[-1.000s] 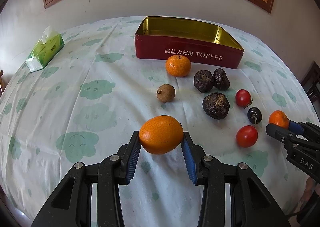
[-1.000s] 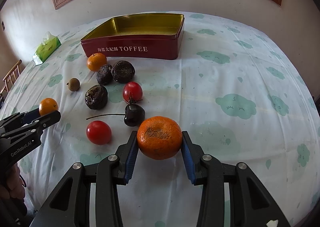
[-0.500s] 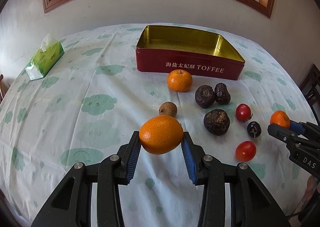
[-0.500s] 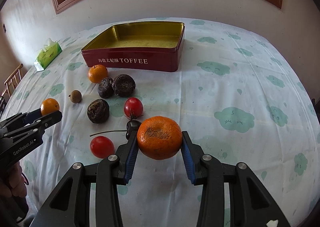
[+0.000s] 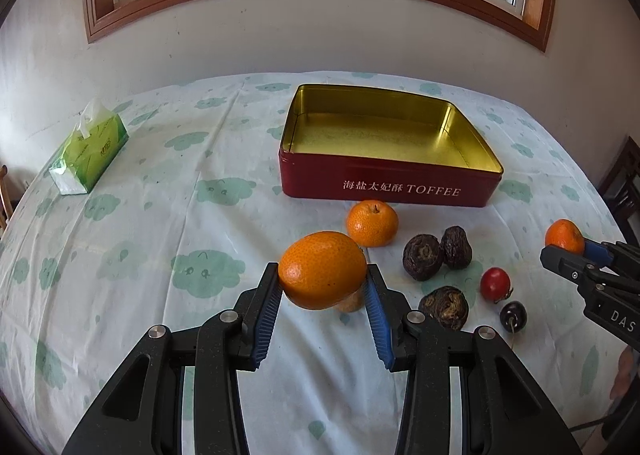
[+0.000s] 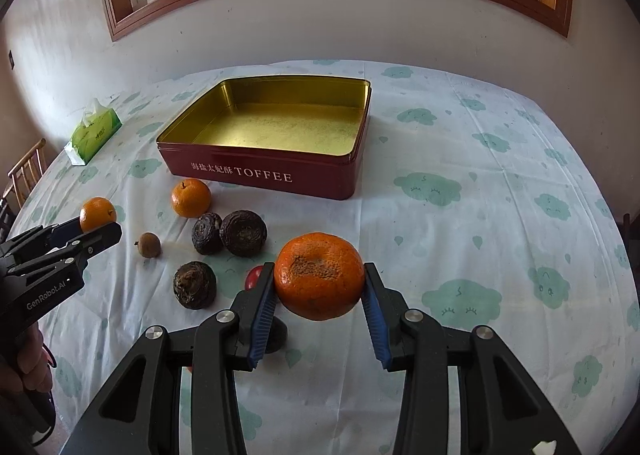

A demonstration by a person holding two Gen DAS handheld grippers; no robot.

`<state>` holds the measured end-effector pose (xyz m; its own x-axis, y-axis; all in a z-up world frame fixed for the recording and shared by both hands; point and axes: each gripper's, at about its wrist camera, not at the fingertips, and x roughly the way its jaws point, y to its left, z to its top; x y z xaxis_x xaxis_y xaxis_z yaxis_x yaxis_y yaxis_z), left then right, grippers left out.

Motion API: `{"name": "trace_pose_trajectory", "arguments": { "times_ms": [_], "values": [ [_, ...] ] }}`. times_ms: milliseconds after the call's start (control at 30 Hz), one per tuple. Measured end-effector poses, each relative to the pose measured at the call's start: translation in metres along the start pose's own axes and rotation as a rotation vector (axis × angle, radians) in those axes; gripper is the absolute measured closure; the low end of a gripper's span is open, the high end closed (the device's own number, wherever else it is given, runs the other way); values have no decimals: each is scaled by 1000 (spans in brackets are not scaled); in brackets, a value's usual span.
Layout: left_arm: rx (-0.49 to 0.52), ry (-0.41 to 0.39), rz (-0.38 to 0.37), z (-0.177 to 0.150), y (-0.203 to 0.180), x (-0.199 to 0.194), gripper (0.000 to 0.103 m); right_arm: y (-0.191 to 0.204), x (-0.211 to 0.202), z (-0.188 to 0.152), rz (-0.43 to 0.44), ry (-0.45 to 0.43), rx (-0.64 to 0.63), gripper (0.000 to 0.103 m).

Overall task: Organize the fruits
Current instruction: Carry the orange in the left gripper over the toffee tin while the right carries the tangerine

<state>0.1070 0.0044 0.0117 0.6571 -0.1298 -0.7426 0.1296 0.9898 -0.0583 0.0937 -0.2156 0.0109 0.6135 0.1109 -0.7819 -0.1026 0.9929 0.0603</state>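
My left gripper (image 5: 322, 287) is shut on an orange (image 5: 322, 270) and holds it above the table, in front of the open red toffee tin (image 5: 390, 187). My right gripper (image 6: 319, 287) is shut on a tangerine (image 6: 319, 281), also held in the air, short of the tin (image 6: 260, 175). On the cloth lie another tangerine (image 5: 372, 223), three dark wrinkled fruits (image 5: 423, 257), a red tomato (image 5: 495, 284), a dark cherry (image 5: 513, 316) and a small brown fruit (image 6: 149, 244). The tin is empty.
A green tissue pack (image 5: 89, 147) lies at the far left. The wall and window stand behind the table. A wooden chair (image 6: 26, 171) is off the left edge. The left gripper also shows in the right wrist view (image 6: 98, 229).
Both grippers have risen and tilted up with their fruit, moving closer to the tin. The fruits on the cloth have not moved.
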Motion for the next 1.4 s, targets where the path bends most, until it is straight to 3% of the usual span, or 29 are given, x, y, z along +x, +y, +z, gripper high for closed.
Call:
{"name": "trace_pose_trajectory", "arguments": {
  "times_ms": [467,1000,1400],
  "values": [
    [45,-52,0,68,9,28,61,2,20,58,-5,-47,-22,65],
    [66,-52,-29,103,5,68,61,6,50,89,-4,-29,-32,65],
    [91,1,-20,111,6,103,61,14,85,105,2,1,-45,65]
  ]
}}
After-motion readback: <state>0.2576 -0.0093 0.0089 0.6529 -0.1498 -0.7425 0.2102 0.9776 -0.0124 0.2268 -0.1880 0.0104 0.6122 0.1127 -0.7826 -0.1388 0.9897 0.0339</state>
